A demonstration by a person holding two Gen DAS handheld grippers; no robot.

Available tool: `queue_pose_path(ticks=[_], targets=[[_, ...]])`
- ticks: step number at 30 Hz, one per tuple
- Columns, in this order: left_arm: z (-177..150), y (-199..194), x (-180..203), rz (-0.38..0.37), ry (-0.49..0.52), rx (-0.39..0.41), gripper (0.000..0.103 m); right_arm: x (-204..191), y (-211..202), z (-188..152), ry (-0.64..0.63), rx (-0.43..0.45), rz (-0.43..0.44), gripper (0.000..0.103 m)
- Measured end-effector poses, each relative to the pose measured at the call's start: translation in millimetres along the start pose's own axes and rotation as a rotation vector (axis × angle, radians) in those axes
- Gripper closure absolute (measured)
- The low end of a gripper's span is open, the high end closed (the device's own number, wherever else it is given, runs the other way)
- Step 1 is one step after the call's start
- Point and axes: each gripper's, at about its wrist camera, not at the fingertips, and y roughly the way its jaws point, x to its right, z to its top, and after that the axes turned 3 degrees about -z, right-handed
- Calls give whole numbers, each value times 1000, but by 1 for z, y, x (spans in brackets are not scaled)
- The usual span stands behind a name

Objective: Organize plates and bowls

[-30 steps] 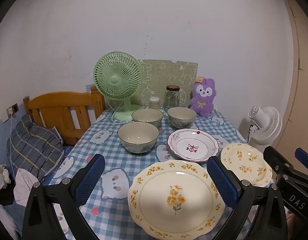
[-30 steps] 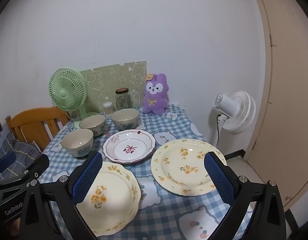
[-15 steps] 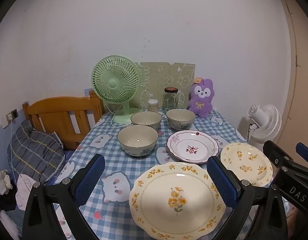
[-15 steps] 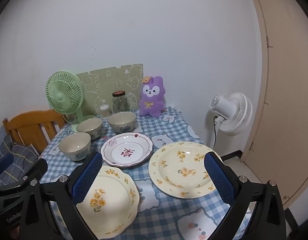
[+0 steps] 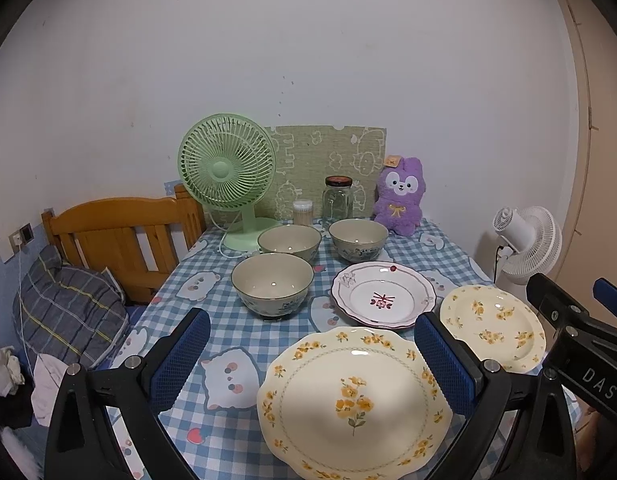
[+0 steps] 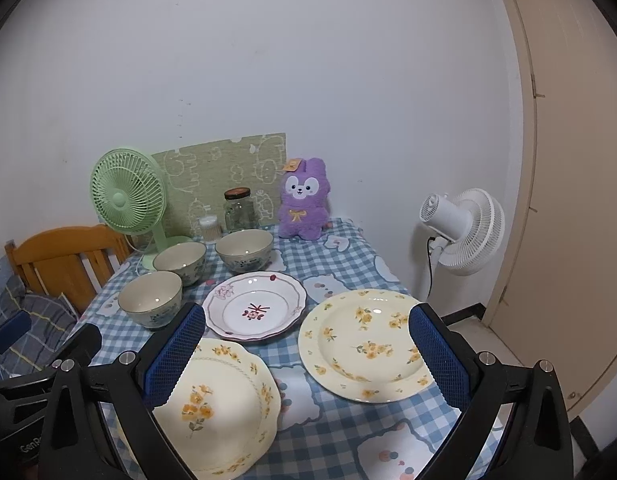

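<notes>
On the blue checked tablecloth lie three plates: a scalloped cream plate with yellow flowers at the front, a white plate with a red motif behind it, and a round cream flowered plate at the right. Three grey-rimmed bowls stand behind. My left gripper is open above the scalloped plate. My right gripper is open above the gap between that plate and the round plate. Both are empty.
A green desk fan, a glass jar, a small cotton-swab tub and a purple plush line the table's back edge. A wooden chair stands left, a white floor fan right.
Both grippers have drawn back and tilted up slightly, so the table sits a little lower in both views. Nothing on the table has moved and both grippers stay open.
</notes>
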Motion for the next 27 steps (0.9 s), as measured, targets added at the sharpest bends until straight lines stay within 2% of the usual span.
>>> queue_pose_path(ticks=[27], targets=[[-2, 1, 3, -5, 12, -5, 0, 3, 0, 1, 1, 0, 11, 1]])
